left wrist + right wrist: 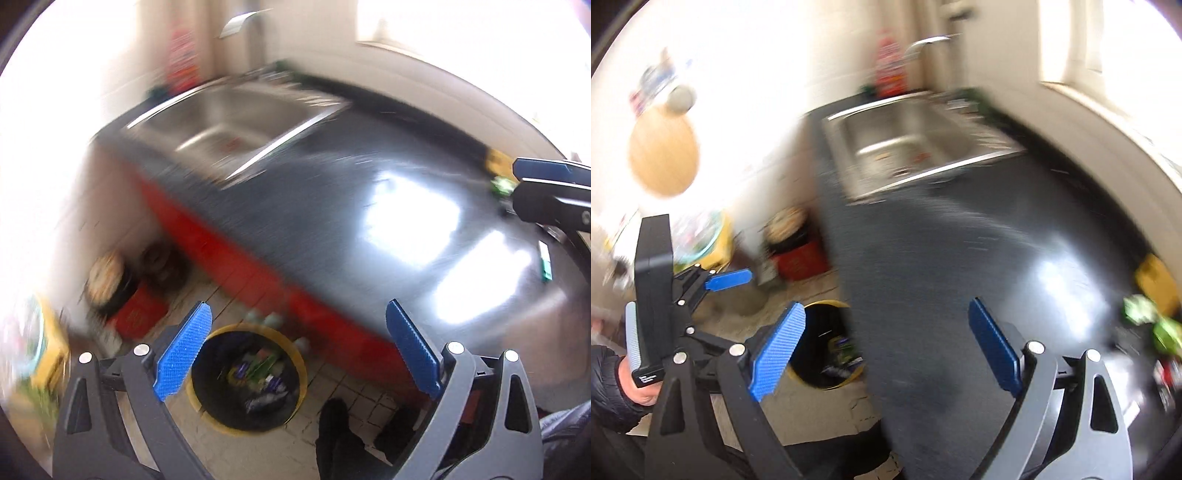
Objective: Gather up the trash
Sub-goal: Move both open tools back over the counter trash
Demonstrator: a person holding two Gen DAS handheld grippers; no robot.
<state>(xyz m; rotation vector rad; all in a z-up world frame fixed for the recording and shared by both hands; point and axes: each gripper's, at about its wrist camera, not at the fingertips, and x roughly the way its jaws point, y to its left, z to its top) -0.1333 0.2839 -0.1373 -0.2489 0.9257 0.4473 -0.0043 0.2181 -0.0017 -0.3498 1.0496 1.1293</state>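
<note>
Above a yellow-rimmed bin point(246, 380) on the kitchen floor, the left gripper point(297, 350) hangs spread wide, grasping nothing; the right gripper point(886, 349) gapes equally over the dark counter point(960, 266), where green wrappers point(1148, 321) lie nearby.

Both views motion-blurred: dark countertop point(332, 192) with a stainless sink point(236, 122) set into it at the far end, curved faucet point(929, 42) above, a red-orange bottle point(890, 66) just beside the sink's back edge. Red cabinet front point(229, 251) runs below the counter edge; on the tiled floor point(354, 395) near it, a red box point(799, 258) with a dark round item on top. Round wooden board point(663, 155) on the white wall, window point(1108, 44) past the counter.
</note>
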